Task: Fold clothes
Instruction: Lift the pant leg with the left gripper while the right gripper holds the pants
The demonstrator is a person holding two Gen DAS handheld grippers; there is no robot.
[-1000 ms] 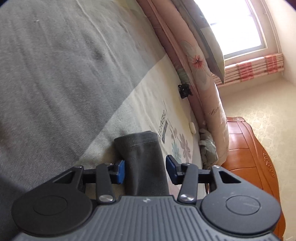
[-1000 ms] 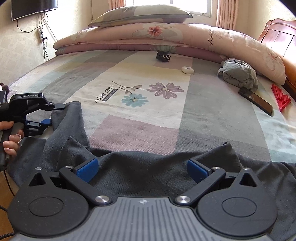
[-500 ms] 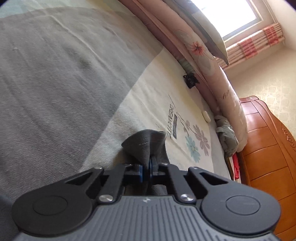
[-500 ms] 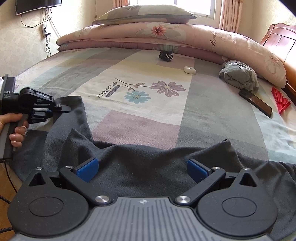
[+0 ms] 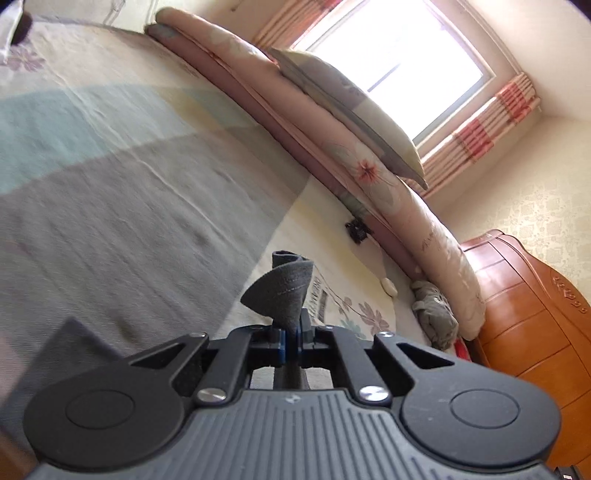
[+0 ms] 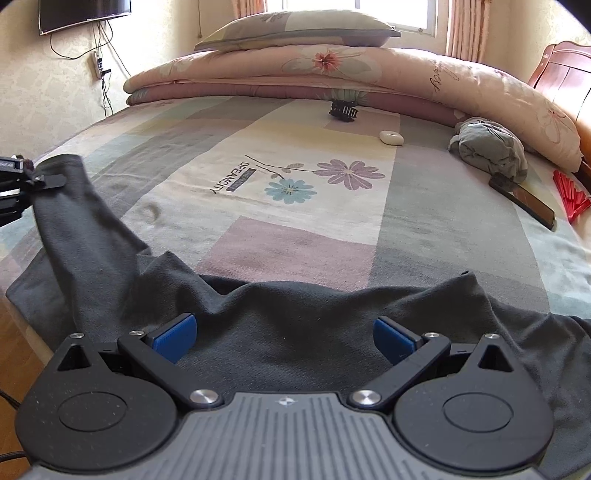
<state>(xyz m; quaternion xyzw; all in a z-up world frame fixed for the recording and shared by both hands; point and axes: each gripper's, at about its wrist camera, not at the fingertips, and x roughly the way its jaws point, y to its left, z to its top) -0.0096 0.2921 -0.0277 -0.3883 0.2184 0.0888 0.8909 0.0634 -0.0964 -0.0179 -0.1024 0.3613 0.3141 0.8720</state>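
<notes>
The left gripper [image 5: 291, 338] pinches the dark grey garment's sleeve cuff [image 5: 282, 291], lower centre of frame; carry it smoothly across the body [image 6: 295, 332] while the open right gripper [image 6: 284, 338] hovers above.

Two low wrist views across one bed [image 6: 295, 236], both facing its pillow [image 6: 295, 27]

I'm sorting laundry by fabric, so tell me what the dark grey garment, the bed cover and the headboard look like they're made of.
Dark grey garment: looks like soft matte knit, maybe cotton jersey; it drapes limply, with a stitched hem at the left gripper.
Bed cover: apparently thin woven printed cloth; fine creases, flat print.
Headboard: glossy varnished wood, judging by the orange-brown sheen and carved panels.
</notes>
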